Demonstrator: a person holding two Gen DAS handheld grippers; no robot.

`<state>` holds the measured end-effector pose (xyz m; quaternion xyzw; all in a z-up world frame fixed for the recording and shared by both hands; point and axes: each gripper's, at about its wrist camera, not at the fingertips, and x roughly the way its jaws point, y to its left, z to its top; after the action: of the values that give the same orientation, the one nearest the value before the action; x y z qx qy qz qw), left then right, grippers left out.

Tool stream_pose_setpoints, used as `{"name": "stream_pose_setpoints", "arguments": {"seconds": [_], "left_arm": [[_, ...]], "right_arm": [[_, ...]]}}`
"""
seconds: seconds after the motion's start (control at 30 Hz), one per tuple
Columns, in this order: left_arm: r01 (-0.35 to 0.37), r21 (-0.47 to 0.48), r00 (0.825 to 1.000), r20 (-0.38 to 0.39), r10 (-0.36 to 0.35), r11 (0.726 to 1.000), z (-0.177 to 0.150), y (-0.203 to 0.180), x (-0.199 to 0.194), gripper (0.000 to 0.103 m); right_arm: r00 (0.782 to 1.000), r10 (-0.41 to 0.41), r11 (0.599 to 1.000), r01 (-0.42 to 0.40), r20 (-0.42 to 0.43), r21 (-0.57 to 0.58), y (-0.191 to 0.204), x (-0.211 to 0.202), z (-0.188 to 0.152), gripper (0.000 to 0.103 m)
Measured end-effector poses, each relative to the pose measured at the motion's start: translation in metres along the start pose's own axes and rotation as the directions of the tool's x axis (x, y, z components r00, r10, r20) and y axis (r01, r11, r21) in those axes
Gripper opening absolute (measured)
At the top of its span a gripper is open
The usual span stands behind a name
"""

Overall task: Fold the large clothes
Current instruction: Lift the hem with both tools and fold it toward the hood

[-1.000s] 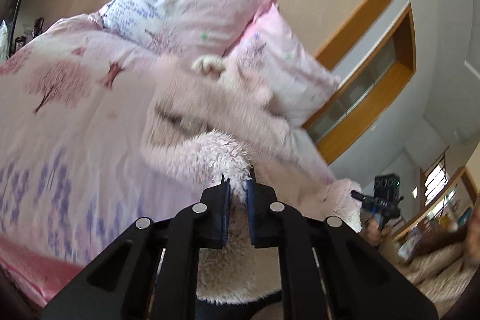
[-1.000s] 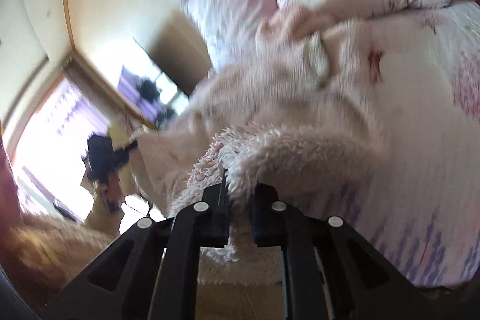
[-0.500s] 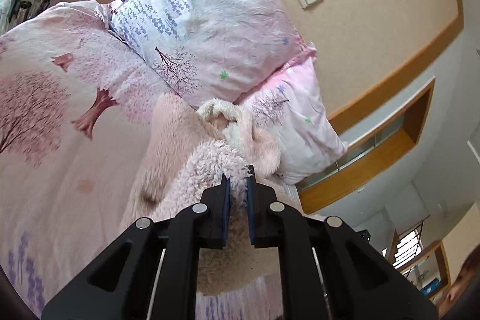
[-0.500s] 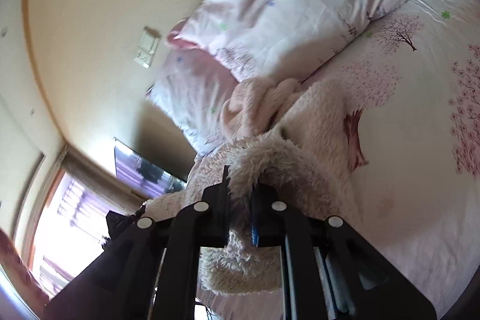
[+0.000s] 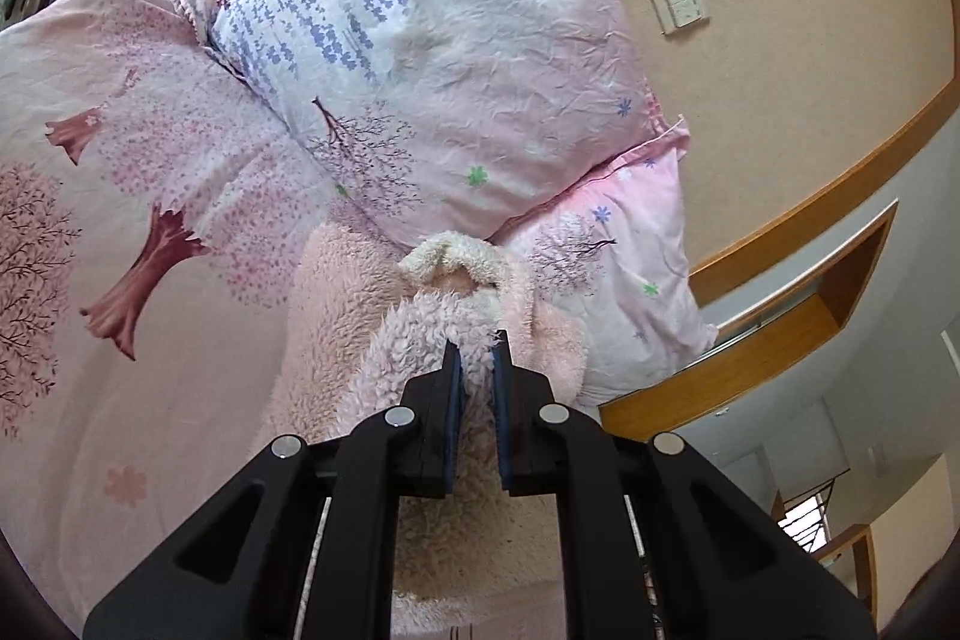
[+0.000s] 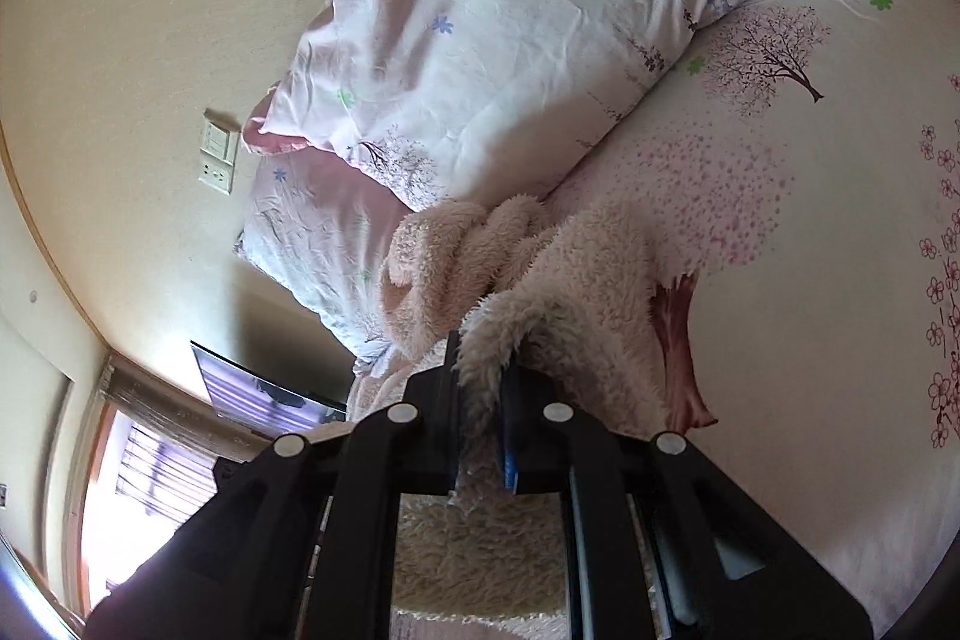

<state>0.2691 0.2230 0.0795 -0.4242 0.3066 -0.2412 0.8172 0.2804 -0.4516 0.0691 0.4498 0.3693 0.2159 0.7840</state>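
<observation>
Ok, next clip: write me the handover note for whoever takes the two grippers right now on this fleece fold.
Left gripper: shut on the fleece, a fluffy edge pinched between its fingers.
Right gripper: shut on the fleece too, gripping another edge.
Where things are: the pink fleece lies on the bedsheet, its far end bunched against the pillows. Both held edges are lifted over the part lying flat.
Done: both edges gripped and carried toward the pillows.
Left: probably lay the held edges down on the flat part, release, smooth it, then make any further folds.
</observation>
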Motion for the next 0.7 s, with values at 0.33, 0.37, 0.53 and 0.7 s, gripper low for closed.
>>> {"name": "stream_pose_setpoints", "arguments": {"seconds": [0.33,0.37,0.53,0.7], "left_arm": [[-0.002,-0.011,1.000,0.024,0.002,1.000,-0.009,0.004,-0.022,0.009],[0.000,-0.019,1.000,0.026,0.000,1.000,-0.008,0.004,-0.020,0.009],[-0.014,0.001,1.000,0.022,0.014,1.000,-0.009,0.000,-0.014,0.009],[-0.041,-0.028,0.999,-0.006,0.041,0.999,-0.011,0.013,-0.005,0.009]], "right_arm": [[1.000,0.006,1.000,-0.006,0.023,-0.010,0.007,-0.027,-0.012,0.011],[1.000,0.006,1.000,-0.006,0.025,0.003,0.007,-0.024,-0.010,0.011],[0.999,-0.029,0.999,0.029,0.024,-0.016,0.012,-0.017,-0.009,0.011],[0.995,-0.103,0.995,0.103,-0.002,0.009,0.002,-0.006,-0.008,0.011]]}}
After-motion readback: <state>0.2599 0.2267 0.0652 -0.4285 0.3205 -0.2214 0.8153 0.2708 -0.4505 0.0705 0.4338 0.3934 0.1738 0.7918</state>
